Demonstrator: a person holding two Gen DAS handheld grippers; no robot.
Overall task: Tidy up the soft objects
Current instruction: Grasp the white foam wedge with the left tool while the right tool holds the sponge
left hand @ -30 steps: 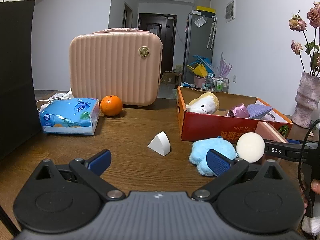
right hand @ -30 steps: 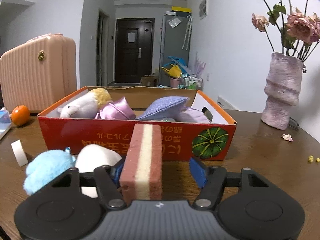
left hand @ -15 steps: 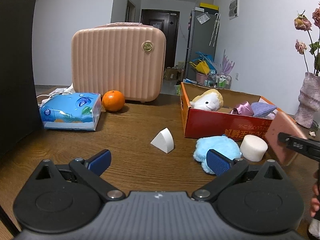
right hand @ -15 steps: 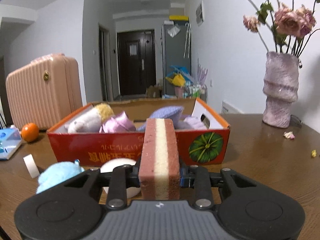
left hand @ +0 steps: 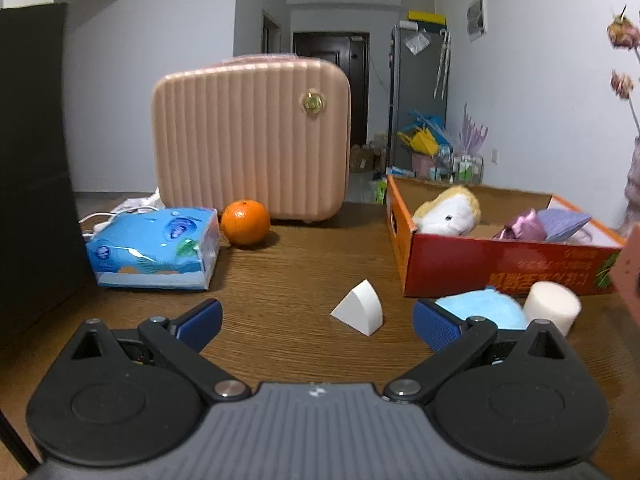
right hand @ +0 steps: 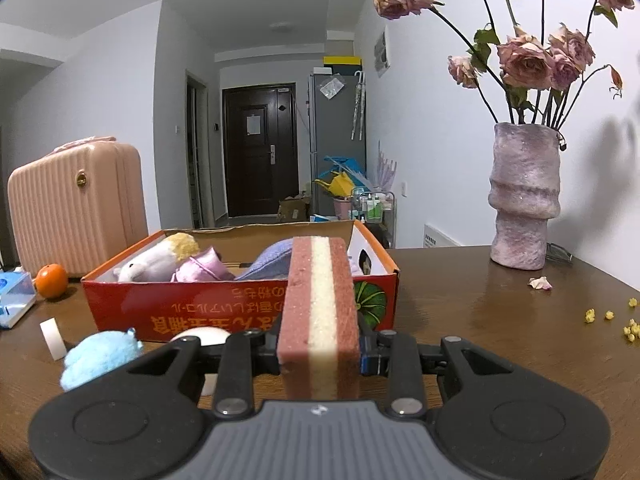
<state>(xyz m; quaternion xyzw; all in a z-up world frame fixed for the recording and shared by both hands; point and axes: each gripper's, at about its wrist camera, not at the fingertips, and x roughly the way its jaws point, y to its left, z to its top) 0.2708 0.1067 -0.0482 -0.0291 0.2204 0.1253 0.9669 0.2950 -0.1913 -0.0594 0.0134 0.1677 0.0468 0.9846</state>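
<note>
**Right wrist view: sponge block pinched above a wooden table**

Right wrist view shows the right gripper (right hand: pixel 320 354) pinching a pink-and-cream layered sponge block (right hand: pixel 318 312), held upright between its fingers in front of the red cardboard box (right hand: pixel 224 308). The box sits on a dark wooden table (right hand: pixel 500 320) and holds a white plush toy (right hand: pixel 156 258), a pink satin bundle (right hand: pixel 198 270) and a lilac cushion (right hand: pixel 268 262). Just in front of the box lie a blue fluffy toy (right hand: pixel 100 356) and a white round sponge (right hand: pixel 202 336), side by side. A white wedge sponge (left hand: pixel 358 312) lies apart from them, nearer the table's middle.

From the left wrist, the left gripper (left hand: pixel 316 320) hangs with its blue pads spread wide and nothing between them, low over the table.

Farther back stand a pink ribbed case (left hand: pixel 250 140), an orange (left hand: pixel 245 222) and a blue tissue pack (left hand: pixel 154 254). A mauve vase (right hand: pixel 522 196) with dried roses (right hand: pixel 524 60) stands at the right, with petals and yellow crumbs (right hand: pixel 624 322) scattered nearby. Behind, white walls line a hallway with a dark door (right hand: pixel 260 152) and a grey fridge (right hand: pixel 336 140).
</note>
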